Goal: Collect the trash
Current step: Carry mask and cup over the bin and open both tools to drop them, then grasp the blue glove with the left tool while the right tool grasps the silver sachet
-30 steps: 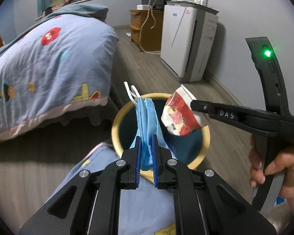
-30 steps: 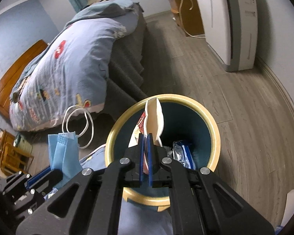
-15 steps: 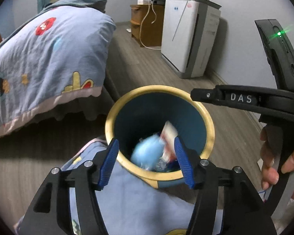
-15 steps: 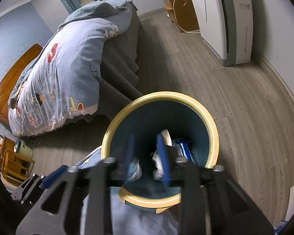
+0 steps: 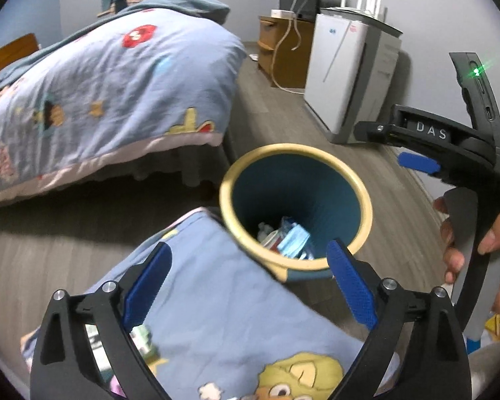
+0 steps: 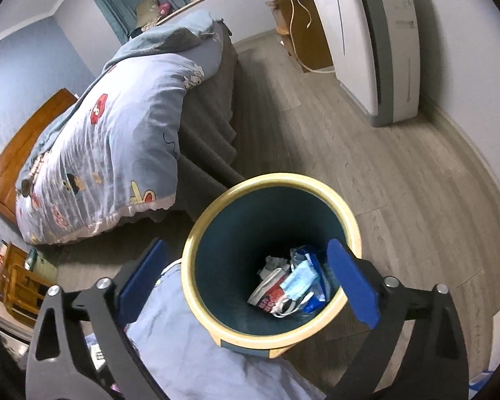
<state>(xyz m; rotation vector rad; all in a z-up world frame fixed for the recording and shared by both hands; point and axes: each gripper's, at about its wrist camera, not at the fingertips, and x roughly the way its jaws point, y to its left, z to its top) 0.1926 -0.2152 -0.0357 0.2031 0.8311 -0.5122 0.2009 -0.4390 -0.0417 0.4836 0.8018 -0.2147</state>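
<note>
Room: bedroom with a grey plank floor (image 6: 400,180); a bed under a blue cartoon quilt (image 5: 93,93) on one side, a white appliance (image 6: 376,40) against the wall on the other.
Bin: round bin (image 6: 213,320) with a yellow rim and dark teal inside, standing on the floor at the edge of a blue printed cloth (image 5: 223,313).
Trash: a blue face mask (image 6: 298,281) and a red-and-white wrapper (image 6: 266,295) lie at the bottom of the bin among other scraps; a blue packet seems to sit beside them, though the dim bottom makes that hard to read.
Handling: mask is soft, limp and very light, best pinched at a fold or an ear loop; wrapper is thin, crinkly and likely slick, so take it by a flat edge.
Left gripper (image 5: 246,286): jaws have just been opening and now stand wide above the near rim, nothing between the pads, nothing touched.
Right gripper (image 6: 246,280): jaws have just been opening too, spread wide over the bin mouth, empty, clear of the rim.
Stage: both pieces look dropped in; any further trash is not in view.
</note>
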